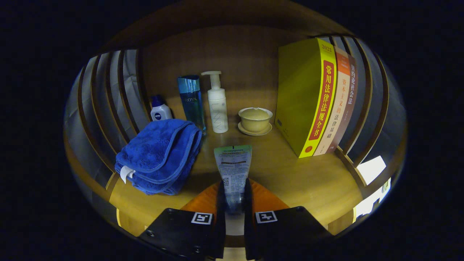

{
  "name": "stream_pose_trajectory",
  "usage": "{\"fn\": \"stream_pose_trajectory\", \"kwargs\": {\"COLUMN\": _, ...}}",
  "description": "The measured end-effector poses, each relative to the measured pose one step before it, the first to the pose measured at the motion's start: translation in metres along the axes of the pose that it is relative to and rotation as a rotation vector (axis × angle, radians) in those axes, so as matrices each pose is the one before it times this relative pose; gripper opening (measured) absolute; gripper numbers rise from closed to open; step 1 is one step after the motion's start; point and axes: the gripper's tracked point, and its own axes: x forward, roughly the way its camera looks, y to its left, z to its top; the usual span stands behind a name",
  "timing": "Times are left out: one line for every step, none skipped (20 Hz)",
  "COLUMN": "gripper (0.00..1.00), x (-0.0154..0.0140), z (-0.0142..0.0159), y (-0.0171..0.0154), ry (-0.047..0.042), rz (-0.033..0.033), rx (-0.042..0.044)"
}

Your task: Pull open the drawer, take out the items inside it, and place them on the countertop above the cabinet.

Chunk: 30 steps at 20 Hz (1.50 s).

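A hand-held gripper (233,195) pinches a flat squeeze tube with a printed label and green crimped end (232,167), its fingers (220,203) closed to a narrow gap against both sides of the tube's lower part. The tube points forward over the warm wooden bench (308,177), its crimped end toward 12 o'clock. At about 10 o'clock from the fingers, just beside the tube, lies a folded blue terry towel with a white tag (159,156). Beyond the towel stand a small white bottle with a dark blue cap (160,111), a tall translucent blue bottle (191,102) and a white pump dispenser (217,105), close together in a row near the back panel. At about 1 o'clock, beyond the tube, a pale yellow lidded cup sits on its saucer (255,120). At 2 o'clock, three upright books lean together: a thick yellow one (304,98), an orange-and-cream one (339,101) and a brown one (348,98). Curved wooden slats (108,101) flank the bench on both sides.
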Motion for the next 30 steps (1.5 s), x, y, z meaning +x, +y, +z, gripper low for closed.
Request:
{"fn": "stream_pose_trajectory", "kwargs": {"gripper": 0.31, "x": 0.00086, "z": -0.00151, "y": -0.00085, "ry": 0.00623, "rz": 0.00109, "rx": 0.00126}}
{"fn": "stream_pose_trajectory", "kwargs": {"gripper": 0.33, "x": -0.00035, "z": -0.00093, "y": 0.00072, "ry": -0.00138, "rz": 0.00255, "rx": 0.01206}}
{"fn": "stream_pose_trajectory", "kwargs": {"gripper": 0.35, "x": -0.00016, "z": -0.00068, "y": -0.00031, "ry": -0.00300, "rz": -0.00002, "rx": 0.01243}}
{"fn": "stream_pose_trajectory", "kwargs": {"gripper": 0.36, "x": 0.00211, "z": -0.00188, "y": -0.00008, "ry": 0.00333, "rz": 0.00640, "rx": 0.01474}}
{"fn": "stream_pose_trajectory", "kwargs": {"gripper": 0.38, "x": 0.00001, "z": -0.00564, "y": 0.00095, "ry": 0.01352, "rz": 0.00955, "rx": 0.02157}}
{"fn": "stream_pose_trajectory", "kwargs": {"gripper": 0.38, "x": 0.00085, "z": -0.00435, "y": 0.00006, "ry": 0.01096, "rz": 0.00829, "rx": 0.02331}}
{"fn": "stream_pose_trajectory", "kwargs": {"gripper": 0.40, "x": -0.00162, "z": 0.00209, "y": -0.00048, "ry": -0.01478, "rz": 0.00747, "rx": 0.01971}}
{"fn": "stream_pose_trajectory", "kwargs": {"gripper": 0.42, "x": 0.00162, "z": -0.00010, "y": -0.00206, "ry": -0.00409, "rz": -0.00091, "rx": 0.00978}}
{"fn": "stream_pose_trajectory", "kwargs": {"gripper": 0.45, "x": -0.00128, "z": -0.00203, "y": 0.00042, "ry": 0.00625, "rz": 0.00802, "rx": 0.00818}}
{"fn": "stream_pose_trajectory", "kwargs": {"gripper": 0.49, "x": -0.00082, "z": -0.00220, "y": -0.00074, "ry": 0.00658, "rz": -0.00169, "rx": 0.00299}}
{"fn": "stream_pose_trajectory", "kwargs": {"gripper": 0.54, "x": -0.00446, "z": 0.00090, "y": -0.00022, "ry": -0.00777, "rz": 0.00423, "rx": 0.00543}}
{"fn": "stream_pose_trajectory", "kwargs": {"gripper": 0.60, "x": -0.00049, "z": 0.00236, "y": 0.00078, "ry": -0.01484, "rz": 0.00805, "rx": 0.00254}}
{"fn": "stream_pose_trajectory", "kwargs": {"gripper": 0.69, "x": -0.00481, "z": 0.00386, "y": 0.00131, "ry": -0.01900, "rz": 0.00686, "rx": -0.00484}}
{"fn": "stream_pose_trajectory", "kwargs": {"gripper": 0.79, "x": -0.00642, "z": 0.00335, "y": -0.00030, "ry": -0.01833, "rz": 0.00247, "rx": -0.01390}}
{"fn": "stream_pose_trajectory", "kwargs": {"gripper": 0.89, "x": -0.00547, "z": 0.00329, "y": -0.00179, "ry": -0.01080, "rz": -0.00344, "rx": -0.01909}}
{"fn": "stream_pose_trajectory", "kwargs": {"gripper": 0.99, "x": -0.00870, "z": 0.00170, "y": 0.00121, "ry": -0.01257, "rz": 0.00245, "rx": -0.01500}}
{"fn": "stream_pose_trajectory", "kwargs": {"gripper": 0.99, "x": -0.01057, "z": 0.00427, "y": 0.00151, "ry": -0.01584, "rz": 0.00293, "rx": -0.00852}}
{"fn": "stream_pose_trajectory", "kwargs": {"gripper": 0.99, "x": -0.00729, "z": 0.00646, "y": 0.00267, "ry": -0.02541, "rz": 0.00182, "rx": -0.00781}}
{"fn": "stream_pose_trajectory", "kwargs": {"gripper": 0.99, "x": -0.00826, "z": 0.00623, "y": 0.00232, "ry": -0.02297, "rz": 0.00208, "rx": -0.01328}}
{"fn": "stream_pose_trajectory", "kwargs": {"gripper": 0.99, "x": -0.00862, "z": 0.00507, "y": 0.00169, "ry": -0.02184, "rz": -0.00014, "rx": -0.01401}}
{"fn": "stream_pose_trajectory", "kwargs": {"gripper": 0.99, "x": -0.00985, "z": 0.00466, "y": 0.00302, "ry": -0.02137, "rz": 0.00281, "rx": -0.00939}}
{"fn": "stream_pose_trajectory", "kwargs": {"gripper": 0.99, "x": -0.01126, "z": 0.00579, "y": 0.00364, "ry": -0.02376, "rz": 0.00441, "rx": -0.00293}}
{"fn": "stream_pose_trajectory", "kwargs": {"gripper": 0.99, "x": -0.01130, "z": 0.00635, "y": 0.00302, "ry": -0.02253, "rz": 0.00196, "rx": 0.00378}}
{"fn": "stream_pose_trajectory", "kwargs": {"gripper": 0.99, "x": -0.01088, "z": 0.00652, "y": 0.00199, "ry": -0.02285, "rz": 0.00162, "rx": 0.01067}}
{"fn": "stream_pose_trajectory", "kwargs": {"gripper": 0.99, "x": -0.01221, "z": 0.00691, "y": 0.00285, "ry": -0.02482, "rz": 0.00520, "rx": 0.01444}}
{"fn": "stream_pose_trajectory", "kwargs": {"gripper": 0.99, "x": -0.01144, "z": 0.00725, "y": 0.00160, "ry": -0.02917, "rz": 0.00379, "rx": 0.01460}}
{"fn": "stream_pose_trajectory", "kwargs": {"gripper": 0.99, "x": -0.01333, "z": 0.00657, "y": 0.00057, "ry": -0.03263, "rz": 0.00466, "rx": 0.01206}}
{"fn": "stream_pose_trajectory", "kwargs": {"gripper": 0.99, "x": -0.01360, "z": 0.00804, "y": -0.00129, "ry": -0.03469, "rz": 0.00012, "rx": 0.00675}}
{"fn": "stream_pose_trajectory", "kwargs": {"gripper": 0.99, "x": -0.01201, "z": 0.00534, "y": -0.00349, "ry": -0.03492, "rz": -0.00726, "rx": -0.00209}}
{"fn": "stream_pose_trajectory", "kwargs": {"gripper": 0.99, "x": -0.01389, "z": 0.00343, "y": -0.00604, "ry": -0.03074, "rz": -0.02100, "rx": -0.00704}}
